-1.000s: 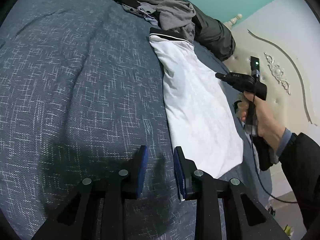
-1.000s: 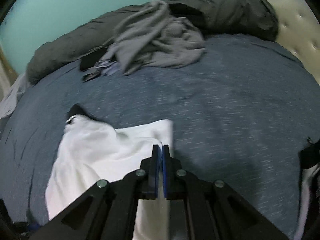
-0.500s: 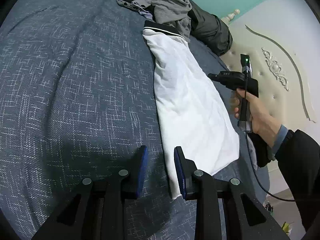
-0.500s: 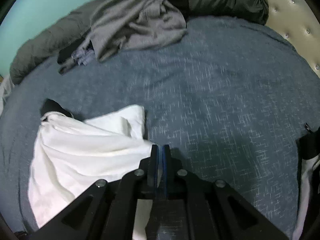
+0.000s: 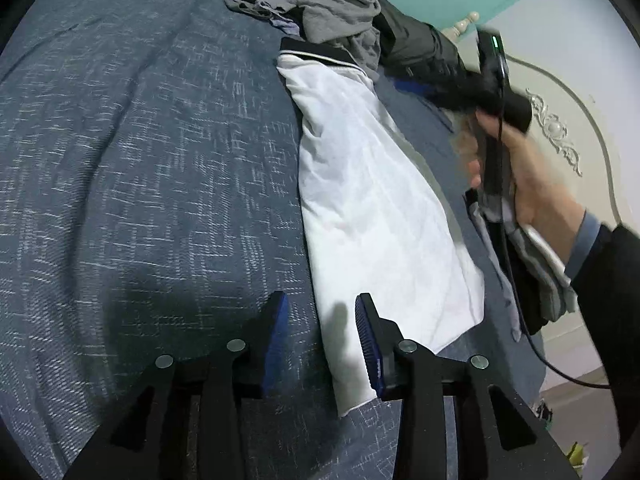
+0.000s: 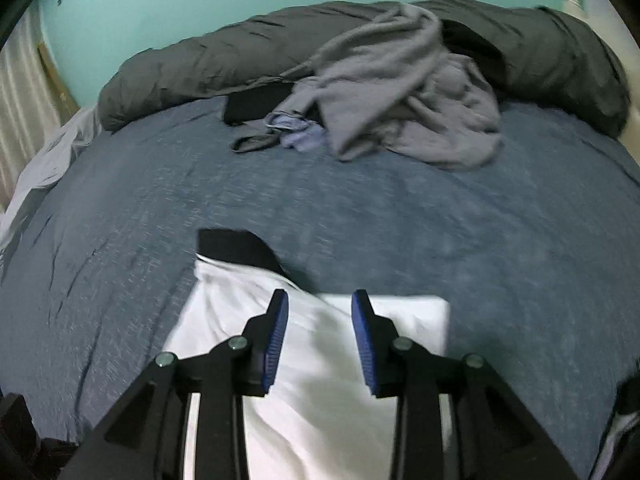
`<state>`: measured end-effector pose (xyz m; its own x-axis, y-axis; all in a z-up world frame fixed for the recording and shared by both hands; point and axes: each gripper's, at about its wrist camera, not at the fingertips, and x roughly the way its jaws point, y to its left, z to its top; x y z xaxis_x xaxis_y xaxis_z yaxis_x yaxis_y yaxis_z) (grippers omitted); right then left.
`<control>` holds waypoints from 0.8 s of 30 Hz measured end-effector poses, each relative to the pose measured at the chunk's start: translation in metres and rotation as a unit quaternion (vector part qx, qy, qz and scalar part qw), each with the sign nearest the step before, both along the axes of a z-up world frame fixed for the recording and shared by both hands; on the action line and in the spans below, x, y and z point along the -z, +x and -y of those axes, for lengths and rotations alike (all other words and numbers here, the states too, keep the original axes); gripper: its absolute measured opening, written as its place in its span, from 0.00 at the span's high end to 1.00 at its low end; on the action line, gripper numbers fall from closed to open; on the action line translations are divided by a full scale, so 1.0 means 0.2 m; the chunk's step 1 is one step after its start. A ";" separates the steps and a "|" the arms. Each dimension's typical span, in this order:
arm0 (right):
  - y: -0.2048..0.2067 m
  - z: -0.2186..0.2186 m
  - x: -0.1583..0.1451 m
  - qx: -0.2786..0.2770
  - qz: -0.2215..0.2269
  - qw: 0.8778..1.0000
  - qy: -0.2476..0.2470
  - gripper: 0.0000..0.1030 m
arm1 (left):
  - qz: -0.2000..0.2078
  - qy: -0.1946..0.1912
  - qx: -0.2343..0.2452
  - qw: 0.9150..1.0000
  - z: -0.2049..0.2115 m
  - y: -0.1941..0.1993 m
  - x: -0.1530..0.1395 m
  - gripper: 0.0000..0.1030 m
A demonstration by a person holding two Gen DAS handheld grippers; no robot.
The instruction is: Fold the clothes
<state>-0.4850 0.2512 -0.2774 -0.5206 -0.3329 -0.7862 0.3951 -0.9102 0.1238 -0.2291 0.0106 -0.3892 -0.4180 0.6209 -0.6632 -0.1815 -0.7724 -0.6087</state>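
Note:
A white shirt (image 5: 380,208) with a black collar (image 5: 316,54) lies as a long folded strip on the blue bedspread (image 5: 140,160). My left gripper (image 5: 320,300) hovers at the shirt's near left corner. Its jaws are opening, the hem lies under the gap, and the pads do not press on it. In the right wrist view my right gripper (image 6: 320,296) hangs over the white shirt (image 6: 320,400), just short of the collar (image 6: 236,246). Its jaws are opening too, with no cloth pinched. A hand (image 5: 520,176) carries it, blurred, above the shirt's right side.
A heap of grey clothes (image 6: 400,100) lies at the far side against a rolled dark duvet (image 6: 180,76). A cream headboard (image 5: 560,140) bounds the right side. More dark and grey garments (image 5: 540,272) sit at the bed's right edge under the hand.
My right gripper was shut on the shirt's white edge, moved across with it, and has now let go with its jaws apart. The left jaws stand a little wider.

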 end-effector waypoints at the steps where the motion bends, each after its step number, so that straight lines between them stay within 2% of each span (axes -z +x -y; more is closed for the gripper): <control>1: -0.01 0.05 -0.01 -0.009 -0.003 1.000 0.004 0.66 | 0.000 0.001 0.004 1.000 -0.01 0.00 0.01 0.63; 5: -0.03 0.29 -0.06 -0.060 -0.005 0.998 0.035 0.57 | 0.003 -0.002 0.016 1.000 -0.04 -0.01 0.03 0.63; 8: -0.06 0.49 -0.07 -0.106 -0.006 0.991 0.081 0.57 | 0.005 0.002 0.015 1.000 -0.03 -0.01 0.04 0.63; 11: -0.10 0.65 -0.03 -0.135 0.008 0.980 0.143 0.57 | 0.008 0.003 0.016 1.000 -0.02 0.00 0.05 0.63; 13: -0.12 0.71 0.01 -0.149 0.021 0.975 0.166 0.57 | 0.009 0.005 0.020 1.000 -0.03 0.00 0.06 0.63; 19: -0.18 0.85 0.17 -0.159 0.041 0.953 0.255 0.58 | 0.012 0.015 0.017 1.000 -0.01 0.02 0.08 0.63; 20: -0.20 0.86 0.19 -0.157 0.048 0.950 0.266 0.59 | 0.012 0.015 0.017 1.000 -0.01 0.02 0.07 0.63; 21: -0.22 0.86 0.21 -0.153 0.050 0.949 0.272 0.66 | 0.012 0.016 0.017 1.000 -0.01 0.02 0.08 0.63; 23: -0.23 0.85 0.21 -0.150 0.052 0.950 0.268 0.98 | 0.014 0.020 0.015 1.000 0.00 0.02 0.09 0.64; 24: -0.24 0.84 0.21 -0.149 0.049 0.950 0.268 0.98 | 0.015 0.022 0.014 1.000 0.00 0.01 0.09 0.63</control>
